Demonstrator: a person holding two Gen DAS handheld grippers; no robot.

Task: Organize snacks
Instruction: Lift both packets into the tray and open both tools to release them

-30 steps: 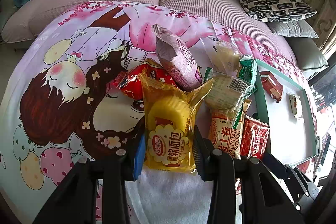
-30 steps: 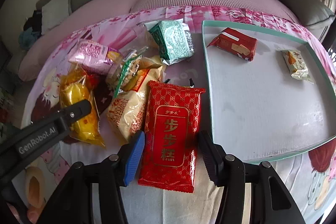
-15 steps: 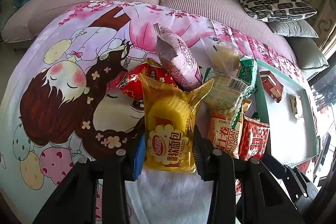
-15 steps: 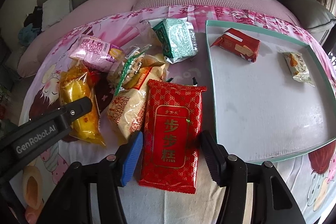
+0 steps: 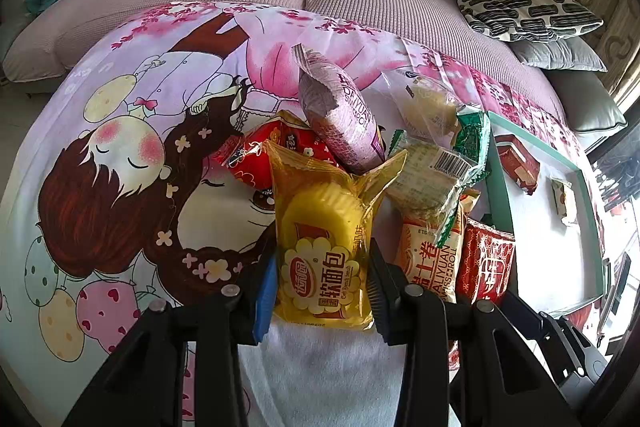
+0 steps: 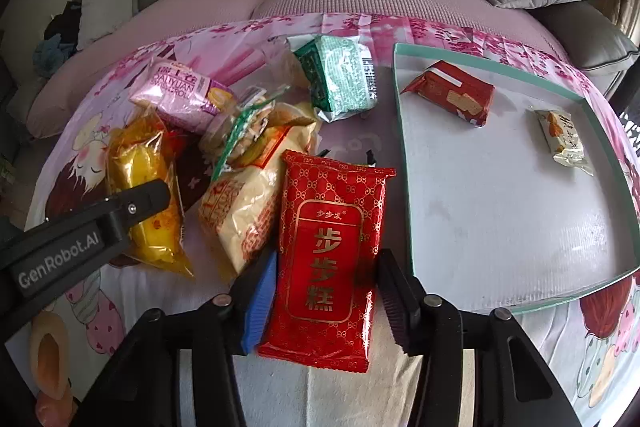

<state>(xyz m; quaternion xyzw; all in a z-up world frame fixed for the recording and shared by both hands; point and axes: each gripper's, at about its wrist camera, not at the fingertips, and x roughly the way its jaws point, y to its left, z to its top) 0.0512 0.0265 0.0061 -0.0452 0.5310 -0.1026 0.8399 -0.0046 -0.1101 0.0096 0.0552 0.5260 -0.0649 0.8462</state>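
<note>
Jaws of our left gripper (image 5: 322,281) clamp the yellow bread packet (image 5: 325,245); our right gripper (image 6: 326,301) straddles the red cake packet (image 6: 329,255), jaws apart, touching neither side.

Red snack (image 5: 280,159) mostly under yellow pack (image 5: 326,247).

Both wrist views look down closely, sharing the snack pile (image 5: 420,163).

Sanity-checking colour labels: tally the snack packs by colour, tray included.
red packs: 3
yellow pack: 1
pink pack: 1
green pack: 1
pale or clear packs: 4, though the pile overlaps
Total: 10
</note>
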